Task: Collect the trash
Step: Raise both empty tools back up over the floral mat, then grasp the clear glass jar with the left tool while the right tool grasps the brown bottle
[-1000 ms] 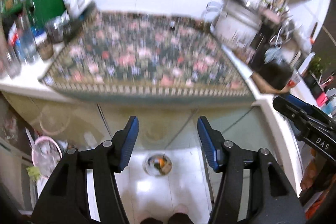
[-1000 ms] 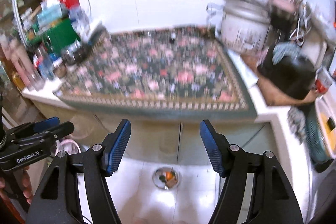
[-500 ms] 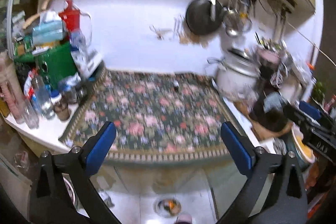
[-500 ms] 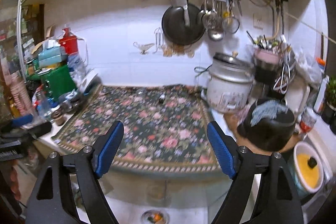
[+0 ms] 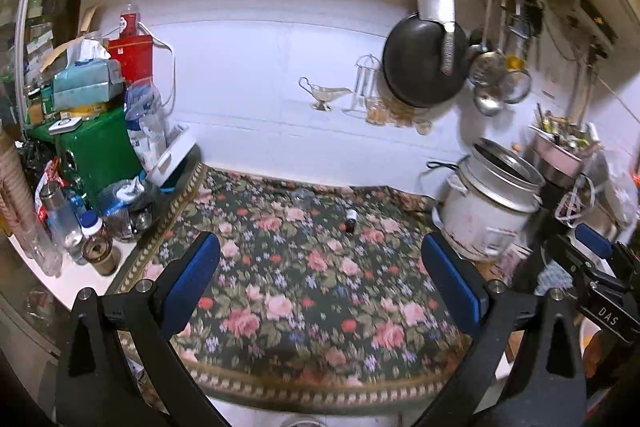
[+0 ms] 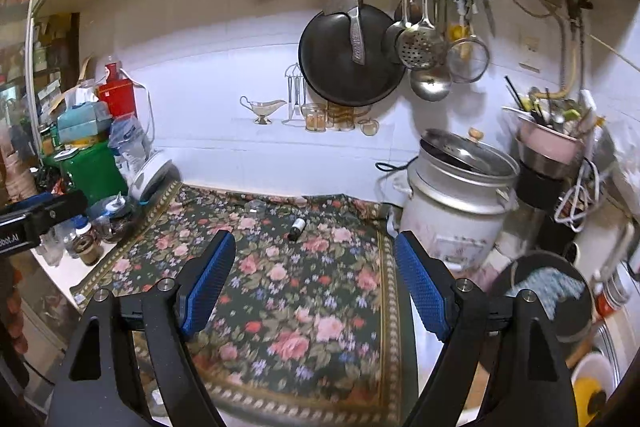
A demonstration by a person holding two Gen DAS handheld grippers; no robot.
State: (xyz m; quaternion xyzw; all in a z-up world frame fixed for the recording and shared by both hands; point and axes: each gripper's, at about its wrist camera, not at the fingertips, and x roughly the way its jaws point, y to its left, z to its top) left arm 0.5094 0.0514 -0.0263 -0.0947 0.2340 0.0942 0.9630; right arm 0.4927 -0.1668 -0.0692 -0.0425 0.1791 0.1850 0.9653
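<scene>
A small dark bottle with a white cap (image 5: 351,221) lies on the floral cloth (image 5: 304,291) covering the counter, toward the back; it also shows in the right wrist view (image 6: 297,228). A crumpled clear plastic piece (image 6: 256,205) lies behind it near the wall, and in the left wrist view (image 5: 303,195) too. My left gripper (image 5: 320,279) is open and empty above the cloth's front half. My right gripper (image 6: 314,283) is open and empty, also in front of the bottle.
A white rice cooker (image 6: 456,203) stands at the right edge of the cloth. A green box (image 5: 96,151), bottles and jars (image 5: 96,239) crowd the left. A black pan (image 6: 350,59) and utensils hang on the wall. A black pot with a cloth (image 6: 548,299) sits at right.
Both grippers have risen from pointing at the floor and cabinet front to facing the counter and wall. Their jaws have opened wider.
</scene>
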